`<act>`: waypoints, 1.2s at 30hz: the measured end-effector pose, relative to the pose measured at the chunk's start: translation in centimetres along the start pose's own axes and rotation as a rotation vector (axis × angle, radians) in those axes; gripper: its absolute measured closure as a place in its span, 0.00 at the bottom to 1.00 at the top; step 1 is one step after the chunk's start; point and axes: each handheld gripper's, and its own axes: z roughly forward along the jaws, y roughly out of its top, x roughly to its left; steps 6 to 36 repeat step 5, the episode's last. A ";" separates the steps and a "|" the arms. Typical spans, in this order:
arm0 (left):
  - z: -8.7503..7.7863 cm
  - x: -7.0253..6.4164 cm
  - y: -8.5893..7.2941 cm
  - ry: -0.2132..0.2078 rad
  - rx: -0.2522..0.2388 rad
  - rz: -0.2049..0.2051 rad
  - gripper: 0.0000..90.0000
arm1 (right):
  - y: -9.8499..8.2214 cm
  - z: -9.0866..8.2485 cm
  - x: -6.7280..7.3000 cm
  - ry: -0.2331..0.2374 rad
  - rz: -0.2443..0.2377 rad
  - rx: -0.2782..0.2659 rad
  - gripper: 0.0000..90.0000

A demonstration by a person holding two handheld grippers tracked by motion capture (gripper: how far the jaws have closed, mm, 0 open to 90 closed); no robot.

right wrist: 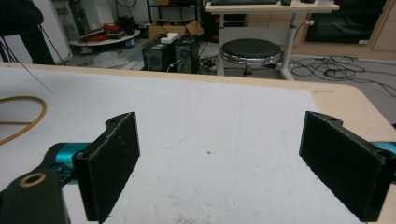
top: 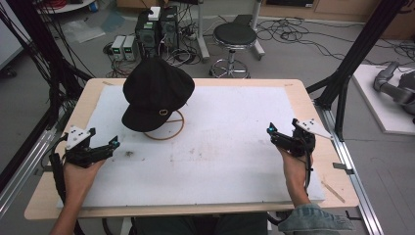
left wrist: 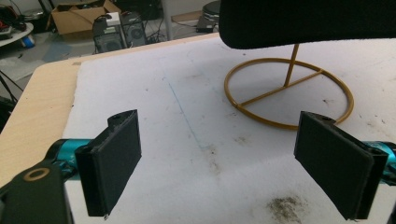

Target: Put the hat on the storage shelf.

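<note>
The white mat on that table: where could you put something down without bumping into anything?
Nearly all of the white mat is bare: the whole stretch between the left tool and the right tool, and the far right part. The one crowded spot is far left, where the black cap sits on its gold wire stand.

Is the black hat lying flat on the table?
No, the black hat sits up on a gold wire stand, above the table.
</note>
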 end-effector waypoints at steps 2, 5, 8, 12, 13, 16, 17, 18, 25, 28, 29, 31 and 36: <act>0.0 0.0 0.0 0.002 0.000 0.001 0.17 | -0.3 0.1 -0.2 0.008 -0.001 0.015 0.13; 0.1 -0.1 0.0 -0.002 0.002 0.004 0.17 | -0.4 0.0 -0.3 0.010 0.007 0.012 0.13; 0.1 -0.1 0.0 -0.002 0.002 0.004 0.17 | -0.4 0.0 -0.3 0.010 0.007 0.012 0.13; 0.1 -0.1 0.0 -0.002 0.002 0.004 0.17 | -0.4 0.0 -0.3 0.010 0.007 0.012 0.13; 0.1 -0.1 0.0 -0.002 0.002 0.004 0.17 | -0.4 0.0 -0.3 0.010 0.007 0.012 0.13; 0.1 -0.1 0.0 -0.002 0.002 0.004 0.17 | -0.4 0.0 -0.3 0.010 0.007 0.012 0.13; 0.1 -0.1 0.0 -0.002 0.002 0.004 0.17 | -0.4 0.0 -0.3 0.010 0.007 0.012 0.13; 0.1 -0.1 0.0 -0.002 0.002 0.004 0.17 | -0.4 0.0 -0.3 0.010 0.007 0.012 0.13; 0.1 -0.1 0.0 -0.002 0.002 0.004 0.17 | -0.4 0.0 -0.3 0.010 0.007 0.012 0.13; 0.1 -0.1 0.0 -0.002 0.002 0.004 0.17 | -0.4 0.0 -0.3 0.010 0.007 0.012 0.13; 0.1 -0.1 0.0 -0.002 0.002 0.004 0.17 | -0.4 0.0 -0.3 0.010 0.007 0.012 0.13; 0.1 -0.1 0.0 -0.002 0.002 0.004 0.17 | -0.4 0.0 -0.3 0.010 0.007 0.012 0.13; 0.1 -0.1 0.0 -0.002 0.002 0.004 0.17 | -0.4 0.0 -0.3 0.010 0.007 0.012 0.13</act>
